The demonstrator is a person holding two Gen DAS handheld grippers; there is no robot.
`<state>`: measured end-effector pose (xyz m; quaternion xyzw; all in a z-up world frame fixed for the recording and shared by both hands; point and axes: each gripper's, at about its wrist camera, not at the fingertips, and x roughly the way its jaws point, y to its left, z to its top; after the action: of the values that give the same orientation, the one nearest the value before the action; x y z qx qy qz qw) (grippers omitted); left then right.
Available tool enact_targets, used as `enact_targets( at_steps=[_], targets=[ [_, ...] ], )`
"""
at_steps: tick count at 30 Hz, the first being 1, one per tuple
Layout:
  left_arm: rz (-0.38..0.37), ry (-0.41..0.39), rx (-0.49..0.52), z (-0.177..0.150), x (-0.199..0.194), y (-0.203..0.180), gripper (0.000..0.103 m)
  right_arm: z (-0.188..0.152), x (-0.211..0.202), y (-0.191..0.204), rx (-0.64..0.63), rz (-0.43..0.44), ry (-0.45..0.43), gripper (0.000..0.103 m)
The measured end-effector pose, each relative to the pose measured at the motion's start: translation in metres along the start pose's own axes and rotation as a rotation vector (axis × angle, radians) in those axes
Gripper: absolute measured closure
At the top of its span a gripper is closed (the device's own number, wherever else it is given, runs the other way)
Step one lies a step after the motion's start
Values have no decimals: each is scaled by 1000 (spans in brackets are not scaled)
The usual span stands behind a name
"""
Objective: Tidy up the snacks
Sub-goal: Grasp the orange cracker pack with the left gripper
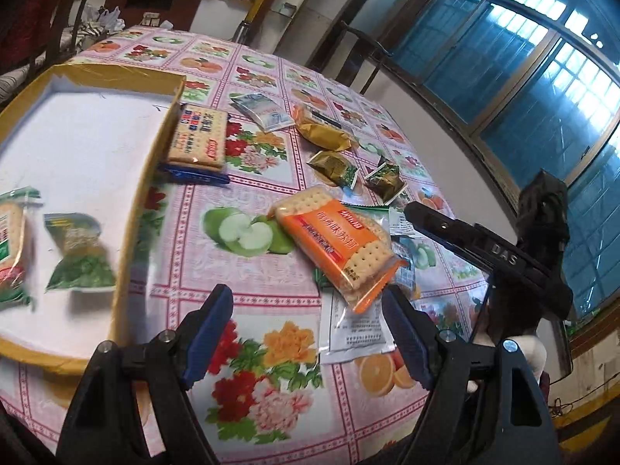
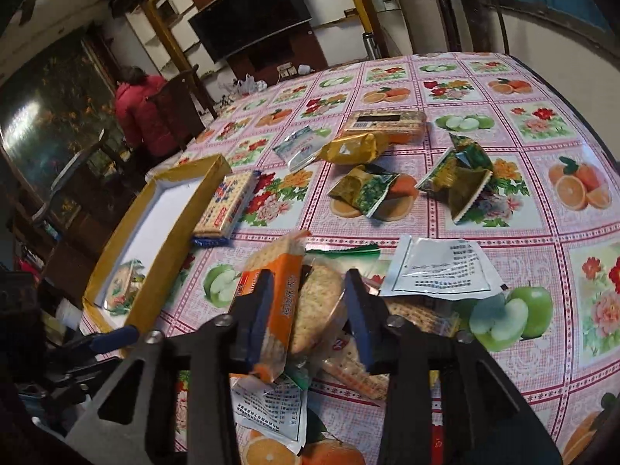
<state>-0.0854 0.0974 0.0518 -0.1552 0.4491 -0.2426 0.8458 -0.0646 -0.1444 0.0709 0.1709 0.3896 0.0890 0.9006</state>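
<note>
The orange cracker pack carries white Chinese characters and a small red logo, too blurred to read; it lies tilted on top of a heap of packets on the tablecloth. The right gripper stands over this heap with its jaws part open, one finger against the orange pack's face and the other on the far side of a round cracker pack; whether it has a firm hold cannot be told. In the left view that gripper's finger bears the raised letters "DAS".

The left gripper hovers just above the cloth with its jaws wide apart and nothing between them, the orange pack just ahead of its tips.

A blue cracker pack with Chinese print and a red label leans against the outer wall of the yellow-rimmed tray. Inside the tray lie a green packet and a cracker pack at its near edge; most of the white floor is bare. A white sachet shows fine black print, unreadable. Gold and green packets lie scattered further back, with open cloth between them and the table's far edge.
</note>
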Motion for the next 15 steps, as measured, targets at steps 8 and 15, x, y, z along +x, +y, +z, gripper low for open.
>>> enact_targets(
  at_steps=[8, 15],
  targets=[
    [38, 43, -98, 39, 67, -12, 24, -5, -15, -35, 75, -2, -103, 47],
    [124, 98, -24, 41, 101, -28, 22, -7, -12, -46, 103, 24, -105, 47]
  ],
)
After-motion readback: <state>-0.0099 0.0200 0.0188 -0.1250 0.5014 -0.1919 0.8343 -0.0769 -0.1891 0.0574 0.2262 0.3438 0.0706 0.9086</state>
